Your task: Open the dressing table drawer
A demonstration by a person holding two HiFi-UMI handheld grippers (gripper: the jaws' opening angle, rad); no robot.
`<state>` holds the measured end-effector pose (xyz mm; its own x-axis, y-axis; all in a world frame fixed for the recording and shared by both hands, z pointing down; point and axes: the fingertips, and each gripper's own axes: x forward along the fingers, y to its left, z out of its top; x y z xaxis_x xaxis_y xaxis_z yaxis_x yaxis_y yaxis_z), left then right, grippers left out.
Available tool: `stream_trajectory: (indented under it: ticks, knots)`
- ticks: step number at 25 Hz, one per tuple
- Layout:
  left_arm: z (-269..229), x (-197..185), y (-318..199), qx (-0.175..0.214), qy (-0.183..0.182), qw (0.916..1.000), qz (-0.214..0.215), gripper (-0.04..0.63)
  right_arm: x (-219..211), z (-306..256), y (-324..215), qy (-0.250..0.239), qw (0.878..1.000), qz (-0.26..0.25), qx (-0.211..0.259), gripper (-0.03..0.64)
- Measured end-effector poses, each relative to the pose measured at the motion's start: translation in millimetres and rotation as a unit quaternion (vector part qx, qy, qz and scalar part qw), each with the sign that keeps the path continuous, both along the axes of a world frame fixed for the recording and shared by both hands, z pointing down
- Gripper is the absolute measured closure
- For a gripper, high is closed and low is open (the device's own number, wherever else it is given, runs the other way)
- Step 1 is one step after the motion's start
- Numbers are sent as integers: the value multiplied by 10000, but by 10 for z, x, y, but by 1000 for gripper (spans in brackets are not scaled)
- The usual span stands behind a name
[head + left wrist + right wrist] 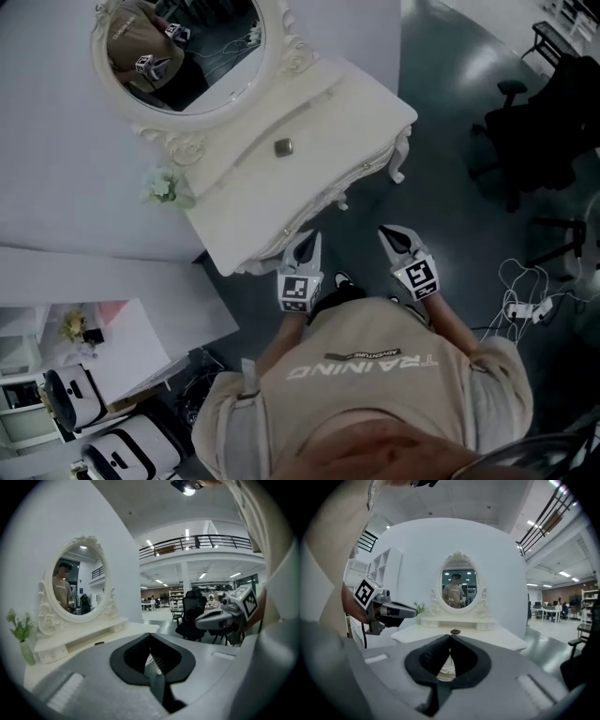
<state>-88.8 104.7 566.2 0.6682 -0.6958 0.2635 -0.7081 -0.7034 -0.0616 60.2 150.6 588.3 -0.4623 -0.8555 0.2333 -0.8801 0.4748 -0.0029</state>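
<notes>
The white dressing table (309, 122) with its oval mirror (183, 52) stands at the upper left of the head view, its drawer front (314, 217) facing me. My left gripper (307, 240) hovers just short of that front edge, jaws together and empty. My right gripper (392, 234) floats over the floor to the right of the table, also shut on nothing. The left gripper view has the table (93, 634) off to the left, beyond the left gripper (150, 637). In the right gripper view the right gripper (450, 637) points straight at the table (487, 637).
A small dark object (283, 146) lies on the tabletop and a flower vase (164, 186) stands at its left end. Black office chairs (534, 122) are on the right, cables and a power strip (520, 305) on the floor. White shelving (56, 375) sits at lower left.
</notes>
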Motion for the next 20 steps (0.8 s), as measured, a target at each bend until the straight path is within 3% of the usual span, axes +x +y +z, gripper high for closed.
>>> stream_trajectory:
  ticks: [6, 9, 13, 20]
  knots:
    - [-32, 232, -531, -142, 304, 9956, 873, 588, -19, -374, -587, 16, 9972, 612, 429, 614]
    - [11, 325, -714, -63, 402, 9917, 1216, 588, 49, -240, -684, -9, 9949, 957, 328, 614]
    - [15, 267, -882, -239, 630, 9905, 1199, 588, 32, -123, -801, -135, 9937, 1109, 74, 614]
    - [205, 274, -1036, -809, 842, 9889, 918, 588, 237, -235, -1312, -148, 9944, 1035, 126, 614]
